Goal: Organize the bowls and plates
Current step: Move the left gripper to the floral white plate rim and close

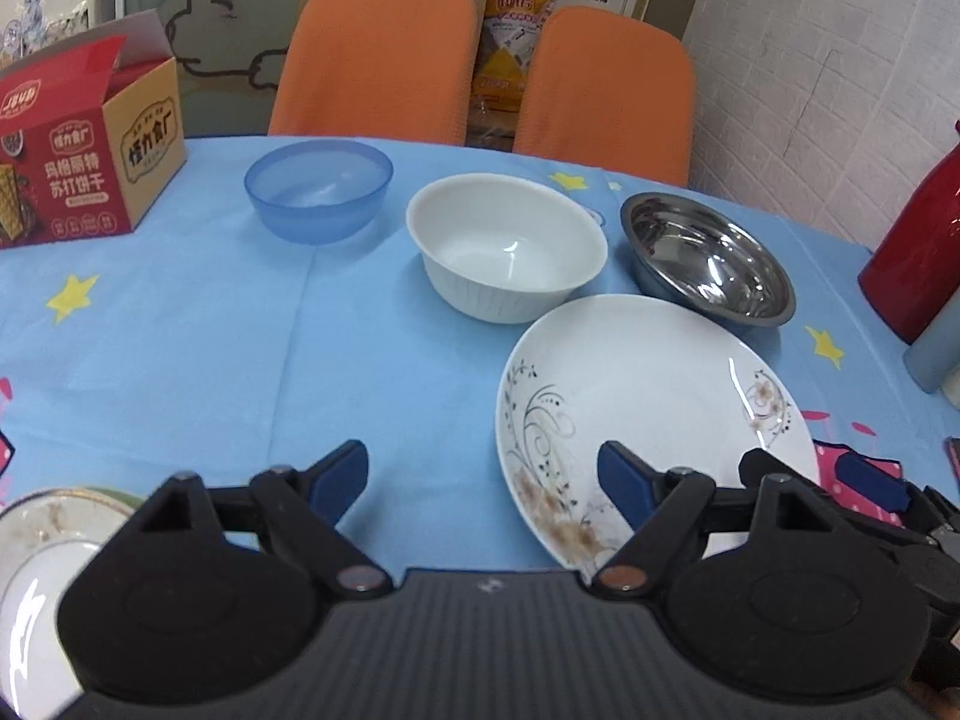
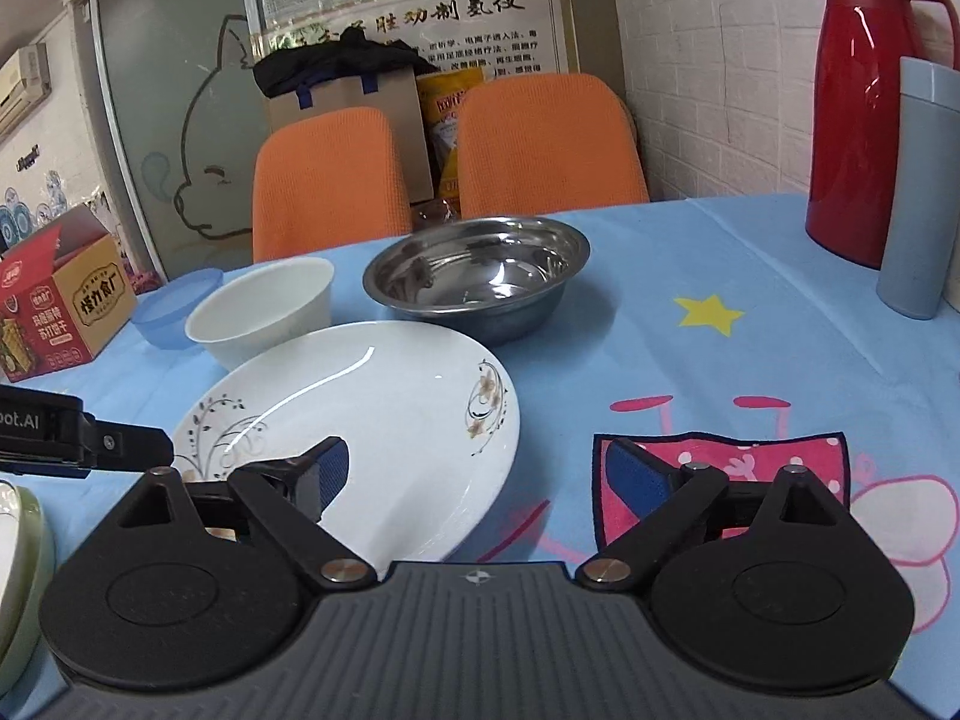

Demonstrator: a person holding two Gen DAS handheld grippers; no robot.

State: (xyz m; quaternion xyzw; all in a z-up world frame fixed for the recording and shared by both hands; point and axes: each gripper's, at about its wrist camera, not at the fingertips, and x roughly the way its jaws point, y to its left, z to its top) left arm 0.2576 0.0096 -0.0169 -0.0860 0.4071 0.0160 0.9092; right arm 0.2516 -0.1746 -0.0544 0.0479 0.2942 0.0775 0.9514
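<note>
A white floral plate (image 1: 654,414) (image 2: 360,402) lies on the blue tablecloth, nearest to me. Behind it stand a white bowl (image 1: 510,246) (image 2: 264,312), a steel bowl (image 1: 708,258) (image 2: 480,276) and a translucent blue bowl (image 1: 318,192) (image 2: 174,306). My left gripper (image 1: 483,480) is open, its right finger over the plate's left rim, nothing pinched. My right gripper (image 2: 480,471) (image 1: 810,471) is open too, with its left finger above the plate's near side and its right finger over the pink print. A stack of plates (image 1: 42,540) (image 2: 18,540) shows at the bottom left.
A red cracker carton (image 1: 84,162) stands at the far left. A red thermos (image 2: 864,108) and a grey-blue tumbler (image 2: 918,186) stand at the right. Two orange chairs (image 1: 378,60) (image 1: 606,90) back the table's far edge.
</note>
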